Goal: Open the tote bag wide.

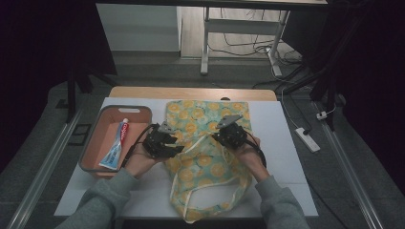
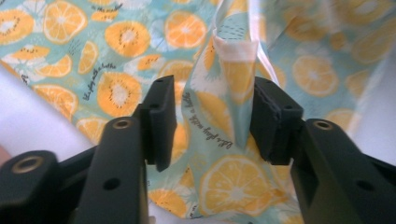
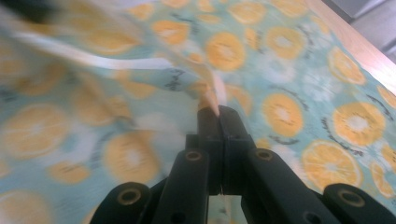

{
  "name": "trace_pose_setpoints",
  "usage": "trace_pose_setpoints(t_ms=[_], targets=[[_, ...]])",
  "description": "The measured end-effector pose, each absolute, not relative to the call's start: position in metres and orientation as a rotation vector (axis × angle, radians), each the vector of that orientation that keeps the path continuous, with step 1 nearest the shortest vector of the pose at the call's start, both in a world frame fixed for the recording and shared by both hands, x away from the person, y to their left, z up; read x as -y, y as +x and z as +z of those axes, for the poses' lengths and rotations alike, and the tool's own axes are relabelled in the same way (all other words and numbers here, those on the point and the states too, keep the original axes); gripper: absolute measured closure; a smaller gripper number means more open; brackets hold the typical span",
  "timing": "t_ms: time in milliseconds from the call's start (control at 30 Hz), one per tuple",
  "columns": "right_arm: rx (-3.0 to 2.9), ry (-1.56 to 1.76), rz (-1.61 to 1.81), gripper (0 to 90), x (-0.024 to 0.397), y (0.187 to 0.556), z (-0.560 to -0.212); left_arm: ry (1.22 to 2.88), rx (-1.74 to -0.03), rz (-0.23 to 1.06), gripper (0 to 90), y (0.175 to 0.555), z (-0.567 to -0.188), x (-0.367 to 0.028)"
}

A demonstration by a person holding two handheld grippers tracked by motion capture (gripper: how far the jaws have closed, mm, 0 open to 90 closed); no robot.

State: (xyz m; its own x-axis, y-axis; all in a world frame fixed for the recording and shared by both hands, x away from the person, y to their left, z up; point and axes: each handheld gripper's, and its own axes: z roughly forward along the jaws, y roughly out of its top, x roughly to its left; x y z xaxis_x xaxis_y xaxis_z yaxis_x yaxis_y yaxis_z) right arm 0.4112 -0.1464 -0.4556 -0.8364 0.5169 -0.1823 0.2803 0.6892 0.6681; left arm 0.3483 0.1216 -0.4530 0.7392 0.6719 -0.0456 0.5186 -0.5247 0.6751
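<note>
The cloth bag [image 1: 210,157] with the print of orange slices lies flat in the middle of the white worktop [image 1: 286,157], with its long handles toward the person, and both grippers are at its opening. I judge that this bag is very light and completely soft: it has no stiffness, it folds and wrinkles where it is pulled, and it will hang down from any point where it is lifted. It is not fragile and the woven cloth does not look slippery, but a thin single layer can slide out of a loose pinch. The best place to take hold seems the hemmed top edge or the white-lined strap, where the cloth is doubled and thicker. The right gripper [image 3: 218,112] is fully closed and pinches a thin fold of the bag edge between its pads. The left gripper [image 2: 212,123] is about half open; a fold of the cloth [image 2: 233,93] stands between its jaws, leaning on one pad, but it is not squeezed. On the cloth a small script line repeats between the fruits; in the left gripper view it reads about like "the play with a bottle", though I am not sure of it. In the pink basket [image 1: 95,143] at the left lies a tube of toothpaste [image 1: 116,145], red, white and blue, and its brand name is too small to read.
</note>
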Motion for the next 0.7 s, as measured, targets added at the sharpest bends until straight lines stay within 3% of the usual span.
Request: trace_pose_setpoints(t_ms=[100, 133, 167, 233, 267, 300, 400, 567, 600, 700], targets=[[-2.563, 0.646, 0.916, 85.7, 0.15, 0.42, -0.464, 2.213, -0.881, 0.273, 49.9, 0.346, -0.447, -0.127], [-2.585, 0.655, 0.925, 79.6, 0.151, 0.423, -0.468, 2.201, -0.877, 0.268, 49.3, 0.345, -0.445, -0.129], [-2.605, 0.689, 0.92, 67.6, 0.154, 0.428, -0.475, 2.193, -0.874, 0.267, 48.8, 0.344, -0.443, -0.131], [-2.589, 0.693, 0.925, 57.9, 0.156, 0.43, -0.477, 2.178, -0.869, 0.276, 48.8, 0.342, -0.439, -0.135], [-2.589, 0.693, 0.925, 57.9, 0.156, 0.43, -0.477, 2.17, -0.868, 0.275, 48.8, 0.34, -0.437, -0.137], [-2.561, 0.705, 0.913, 48.2, 0.157, 0.43, -0.476, 2.161, -0.868, 0.274, 48.8, 0.34, -0.435, -0.139], [-2.542, 0.715, 0.918, 43.6, 0.159, 0.43, -0.474, 2.139, -0.866, 0.264, 48.8, 0.338, -0.431, -0.144], [-2.631, 0.736, 0.885, 43.5, 0.158, 0.436, -0.485, 2.127, -0.861, 0.269, 48.8, 0.336, -0.427, -0.149], [-2.672, 0.74, 0.87, 57.7, 0.158, 0.44, -0.491, 2.126, -0.861, 0.27, 48.8, 0.335, -0.427, -0.15], [-2.722, 0.75, 0.866, 62.6, 0.158, 0.444, -0.496, 2.121, -0.855, 0.268, 48.7, 0.333, -0.425, -0.153]])
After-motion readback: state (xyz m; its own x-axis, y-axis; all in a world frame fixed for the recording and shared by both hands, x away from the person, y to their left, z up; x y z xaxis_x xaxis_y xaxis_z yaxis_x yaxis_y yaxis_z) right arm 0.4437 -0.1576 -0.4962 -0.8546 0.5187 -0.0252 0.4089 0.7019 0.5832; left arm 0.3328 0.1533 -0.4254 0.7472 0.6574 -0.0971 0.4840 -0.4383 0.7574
